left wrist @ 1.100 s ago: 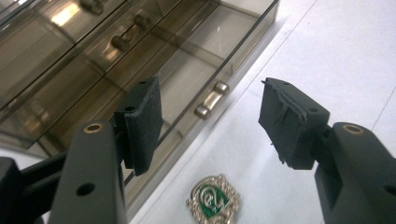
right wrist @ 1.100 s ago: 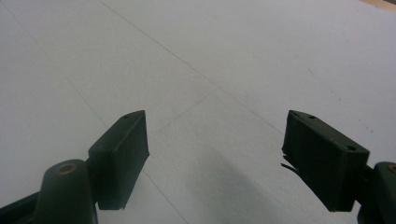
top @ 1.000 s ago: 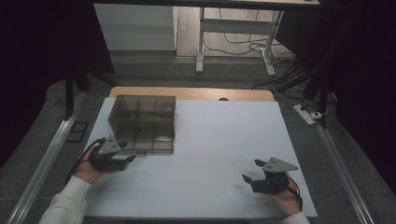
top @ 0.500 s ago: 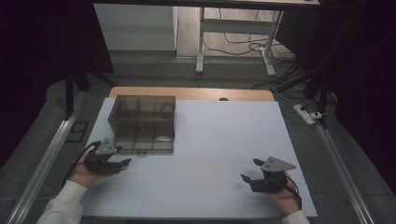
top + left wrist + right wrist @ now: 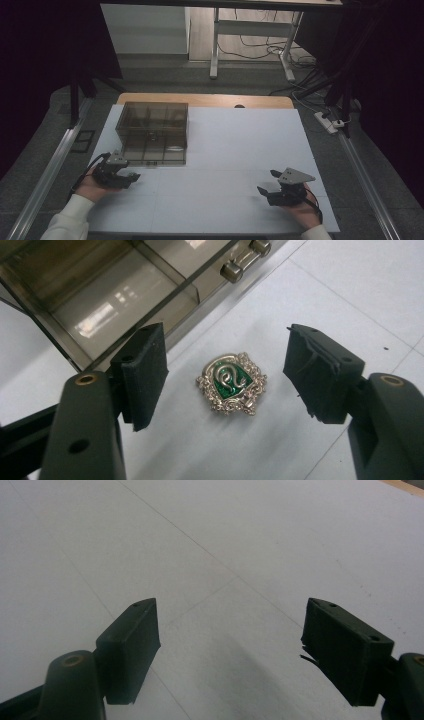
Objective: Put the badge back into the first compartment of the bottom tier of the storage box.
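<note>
Over the white tabletop (image 5: 225, 150), we hold the left gripper (image 5: 225, 370) spread wide around a silver badge (image 5: 231, 384) with a green snake emblem, which lies flat on the surface between the two black pads without touching either. The jaws have just been opening, and the badge sits loose on the paper, just beside the front edge of the smoked clear compartment box (image 5: 154, 131), whose small knob handle (image 5: 239, 262) shows above it in the left gripper view. From the high view, the left gripper (image 5: 117, 172) rests low at the box's near left corner. We judge this the moment around a grasp or a release of the badge; which of the two we cannot tell. If a pickup follows, we must lower the pads to the surface and close squarely on the badge's thin edges, since it lies flat and could slide. The right gripper (image 5: 230, 645), also spread and holding nothing, waits over bare tabletop well apart at the near right (image 5: 280, 187).
</note>
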The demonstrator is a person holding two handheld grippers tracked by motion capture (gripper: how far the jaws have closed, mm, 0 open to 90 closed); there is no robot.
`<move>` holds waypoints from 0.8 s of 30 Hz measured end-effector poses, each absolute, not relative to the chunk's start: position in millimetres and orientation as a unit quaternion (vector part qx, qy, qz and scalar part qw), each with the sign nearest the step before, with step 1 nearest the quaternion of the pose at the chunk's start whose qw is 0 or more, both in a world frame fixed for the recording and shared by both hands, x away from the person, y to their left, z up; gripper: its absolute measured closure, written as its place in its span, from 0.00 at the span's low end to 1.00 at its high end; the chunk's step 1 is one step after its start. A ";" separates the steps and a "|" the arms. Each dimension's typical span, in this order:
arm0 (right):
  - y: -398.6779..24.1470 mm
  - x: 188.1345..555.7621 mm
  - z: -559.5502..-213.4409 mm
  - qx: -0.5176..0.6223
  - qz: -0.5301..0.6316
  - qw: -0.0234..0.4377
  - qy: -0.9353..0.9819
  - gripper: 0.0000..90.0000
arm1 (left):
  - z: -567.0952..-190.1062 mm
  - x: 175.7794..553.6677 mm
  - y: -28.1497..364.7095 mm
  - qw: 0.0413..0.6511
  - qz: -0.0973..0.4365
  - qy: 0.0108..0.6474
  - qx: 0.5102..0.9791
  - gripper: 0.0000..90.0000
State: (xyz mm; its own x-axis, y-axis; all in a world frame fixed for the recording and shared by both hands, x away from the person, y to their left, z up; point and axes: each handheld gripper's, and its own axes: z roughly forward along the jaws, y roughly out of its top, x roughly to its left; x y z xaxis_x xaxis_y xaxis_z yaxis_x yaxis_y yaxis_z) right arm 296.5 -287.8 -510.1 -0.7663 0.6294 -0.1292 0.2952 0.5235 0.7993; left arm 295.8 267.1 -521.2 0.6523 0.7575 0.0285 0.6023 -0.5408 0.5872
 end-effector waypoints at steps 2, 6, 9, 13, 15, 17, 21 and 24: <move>-287.8 296.6 -510.2 0.273 0.404 0.206 0.848 0.25 | -522.6 297.0 266.9 0.270 0.135 0.398 0.867 0.34; -287.6 296.5 -510.2 0.269 0.401 0.207 0.851 0.25 | -525.3 298.7 266.4 0.263 0.124 0.406 0.867 0.32; -287.7 296.4 -510.2 0.269 0.401 0.207 0.851 0.25 | -526.2 299.8 266.8 0.260 0.117 0.410 0.867 0.31; -287.1 296.1 -510.3 0.269 0.403 0.207 0.850 0.25 | -528.8 301.2 265.5 0.254 0.111 0.415 0.867 0.31; -286.6 295.9 -509.9 0.270 0.404 0.206 0.849 0.25 | -530.3 301.8 264.8 0.250 0.109 0.416 0.868 0.32; -286.7 295.8 -509.7 0.269 0.403 0.205 0.850 0.25 | -531.5 302.5 264.6 0.249 0.105 0.418 0.867 0.34; -286.9 295.6 -509.7 0.269 0.405 0.206 0.849 0.25 | -532.4 303.5 266.3 0.251 0.097 0.416 0.869 0.39; -286.7 295.4 -509.7 0.268 0.402 0.205 0.851 0.25 | -532.3 303.7 267.9 0.254 0.098 0.420 0.866 0.45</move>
State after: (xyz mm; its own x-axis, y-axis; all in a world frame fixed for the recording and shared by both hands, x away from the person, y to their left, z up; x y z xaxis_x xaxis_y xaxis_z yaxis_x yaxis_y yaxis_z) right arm 295.4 -286.7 -509.7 -0.7714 0.6222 -0.1335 0.2915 0.5320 0.7950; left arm 303.7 267.9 -532.3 0.6287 0.7765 -0.0429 0.6766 -0.5190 0.5223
